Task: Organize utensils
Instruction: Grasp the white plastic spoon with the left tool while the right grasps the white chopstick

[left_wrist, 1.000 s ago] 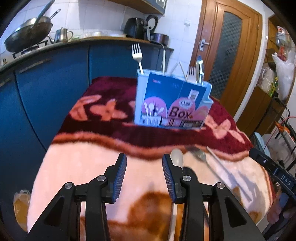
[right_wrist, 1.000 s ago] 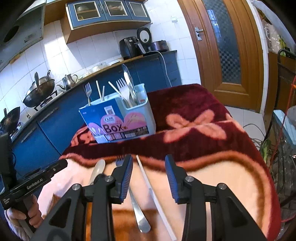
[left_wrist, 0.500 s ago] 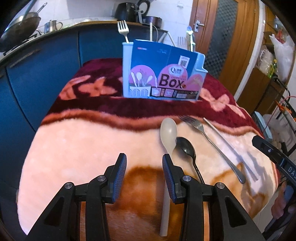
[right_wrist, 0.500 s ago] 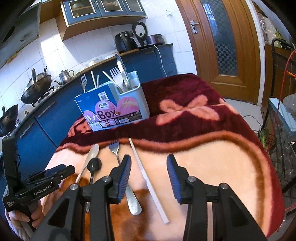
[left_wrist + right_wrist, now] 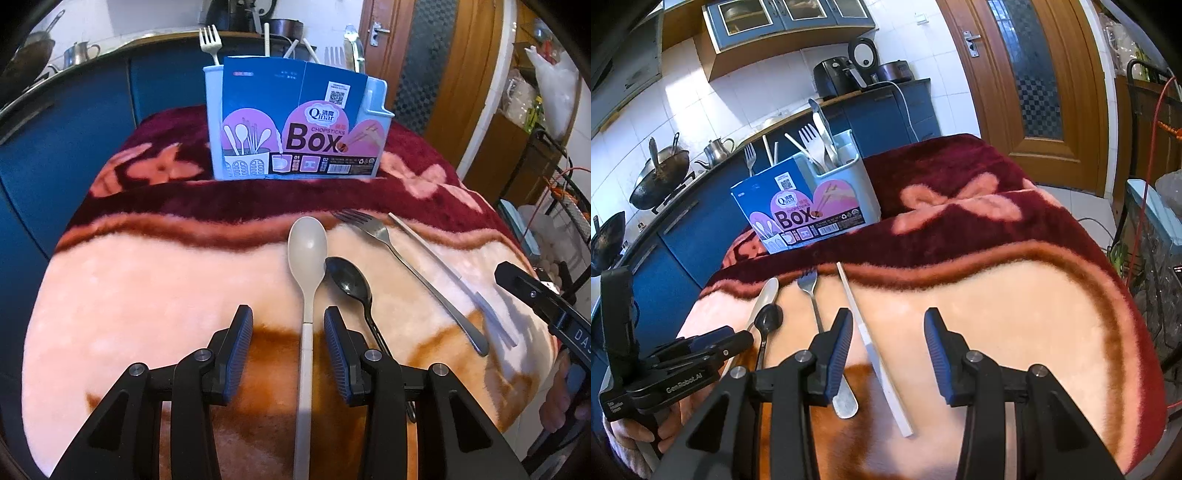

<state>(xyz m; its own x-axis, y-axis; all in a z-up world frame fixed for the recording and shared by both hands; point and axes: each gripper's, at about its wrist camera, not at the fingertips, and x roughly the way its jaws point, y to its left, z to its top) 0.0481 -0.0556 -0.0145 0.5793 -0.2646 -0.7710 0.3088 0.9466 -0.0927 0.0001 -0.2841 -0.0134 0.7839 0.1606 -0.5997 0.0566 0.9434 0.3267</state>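
A pale blue utensil holder [image 5: 375,110] with a "Box" card stands at the back of the blanket; it also shows in the right wrist view [image 5: 862,188] with forks and a knife in it. A white spoon [image 5: 307,254], a black spoon [image 5: 349,282], a steel fork [image 5: 413,273] and a white chopstick [image 5: 447,273] lie on the blanket. My left gripper [image 5: 288,347] is open, its jaws either side of the white spoon's handle. My right gripper [image 5: 888,352] is open above the chopstick [image 5: 871,343], beside the fork [image 5: 816,314].
The utensils lie on a pink and maroon blanket [image 5: 147,280] over a table. Blue kitchen cabinets [image 5: 683,236] with pans on top stand behind. A wooden door [image 5: 1034,92] and cluttered shelves [image 5: 535,118] are on the right.
Both grippers have drawn back from the holder and lowered toward the blanket. The left one has shifted right so the white spoon's handle now lies between its open jaws.
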